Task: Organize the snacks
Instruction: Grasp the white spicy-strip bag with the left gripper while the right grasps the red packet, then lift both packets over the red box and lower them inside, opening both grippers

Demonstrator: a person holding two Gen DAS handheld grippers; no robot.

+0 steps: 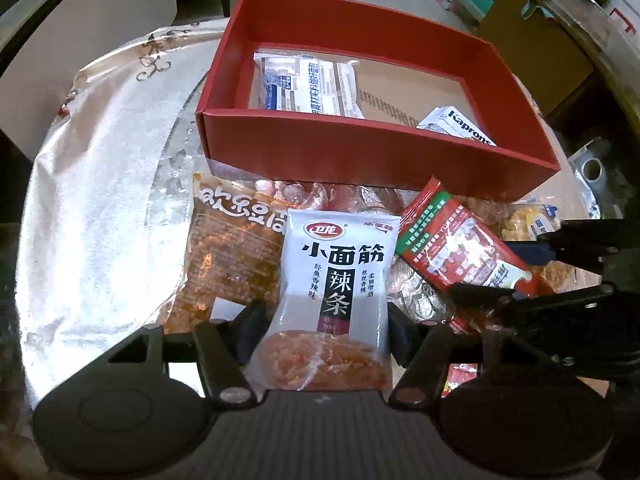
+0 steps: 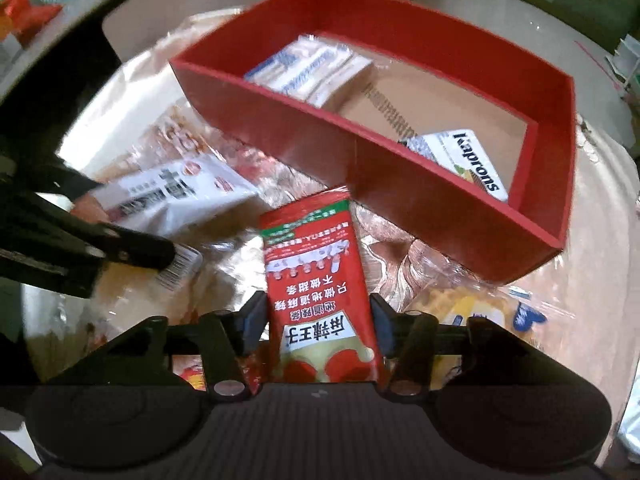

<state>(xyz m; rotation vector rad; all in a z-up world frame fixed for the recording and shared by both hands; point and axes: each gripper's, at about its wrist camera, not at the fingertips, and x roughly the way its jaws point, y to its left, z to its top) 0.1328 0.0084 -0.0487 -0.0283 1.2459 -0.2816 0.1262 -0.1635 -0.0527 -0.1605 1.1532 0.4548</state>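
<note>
We hold two grippers over a heap of snack packs on a shiny covered surface (image 1: 100,200). Our left gripper (image 1: 326,316) has its fingers (image 1: 250,320) partly open, one on each side of a white snack pack (image 1: 332,288) with black writing and orange food showing at the bottom. The fingers press on its two edges, so the pack is held between them.

Our right gripper (image 2: 318,320) has its fingers (image 2: 378,322) closed in on a red snack pack (image 2: 320,296). The pack stands up between them and they squeeze its sides. In the left view we see this red pack (image 1: 460,248) just to the right of the white one, with the black fingers of the right gripper on it.

Behind both packs sits a red box (image 1: 380,160). Inside it lie a clear bread pack (image 1: 308,88) on the left and a white pack marked Kaprons (image 1: 460,128) in the right corner. An orange-brown pack (image 1: 228,260) lies on the surface beside the white one. More packs lie under them.
</note>
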